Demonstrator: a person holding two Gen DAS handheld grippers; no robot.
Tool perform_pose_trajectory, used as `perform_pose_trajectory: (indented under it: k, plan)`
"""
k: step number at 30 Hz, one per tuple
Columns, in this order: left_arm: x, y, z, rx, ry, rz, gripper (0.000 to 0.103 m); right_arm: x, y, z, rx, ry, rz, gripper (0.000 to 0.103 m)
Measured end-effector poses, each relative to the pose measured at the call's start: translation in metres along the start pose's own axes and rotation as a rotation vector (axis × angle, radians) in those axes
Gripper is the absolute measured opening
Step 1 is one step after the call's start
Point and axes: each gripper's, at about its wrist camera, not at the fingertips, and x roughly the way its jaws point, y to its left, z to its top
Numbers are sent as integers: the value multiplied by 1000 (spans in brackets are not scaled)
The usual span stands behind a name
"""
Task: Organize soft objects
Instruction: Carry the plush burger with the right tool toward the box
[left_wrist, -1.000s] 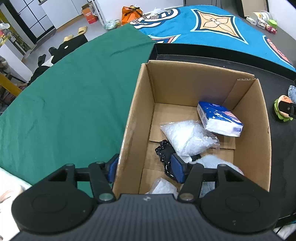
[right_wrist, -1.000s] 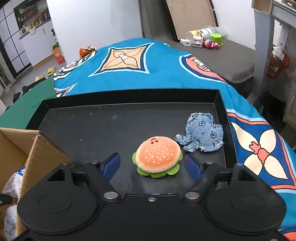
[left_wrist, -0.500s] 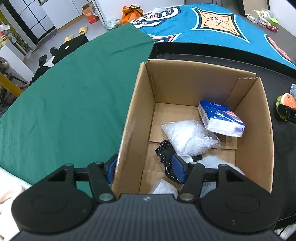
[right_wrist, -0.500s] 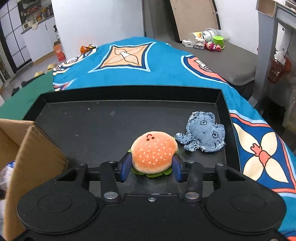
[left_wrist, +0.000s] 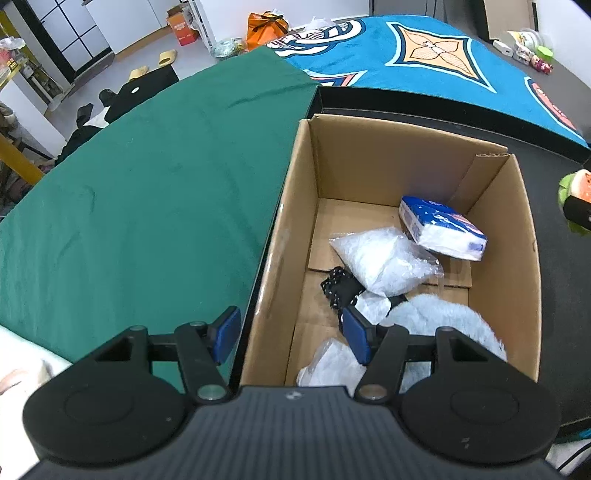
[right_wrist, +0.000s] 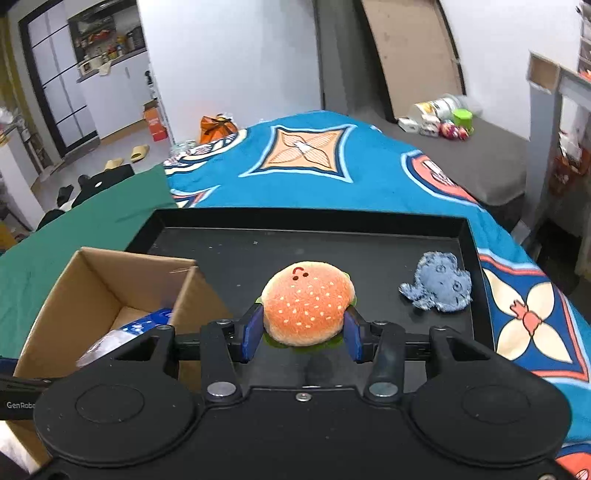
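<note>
My right gripper (right_wrist: 303, 318) is shut on an orange burger plush (right_wrist: 306, 306) and holds it above the black tray (right_wrist: 310, 221). The plush also shows at the right edge of the left wrist view (left_wrist: 578, 186). A cardboard box (left_wrist: 406, 155) stands on the tray's left end, also seen as the box (right_wrist: 48, 306) in the right wrist view. In it lie a blue tissue pack (left_wrist: 439, 230), clear plastic bags (left_wrist: 380, 258), a black dotted cloth (left_wrist: 340, 288) and a white fluffy item (left_wrist: 443, 317). My left gripper (left_wrist: 291, 328) is open and straddles the box's left wall.
A blue denim plush (right_wrist: 439, 286) lies on the tray's right side. Left of the box spreads a green cloth (left_wrist: 147, 203); a blue patterned blanket (right_wrist: 314, 166) lies beyond the tray. Toys and bottles (right_wrist: 439, 120) sit on a far grey surface.
The right gripper's jaws closed on the burger plush, then lifted it off the tray and brought it leftward toward the box. The left gripper stayed at the box wall.
</note>
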Motion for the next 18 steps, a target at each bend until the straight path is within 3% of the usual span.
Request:
perform_pose_trajectory:
  k: [13, 18]
  plan:
    - [-9, 29, -20, -57, -22, -57, 59, -21, 24, 2, -41, -21, 17, 44]
    - [-9, 37, -25, -67, -18, -89, 56, -28, 33, 5, -45, -45, 68, 44]
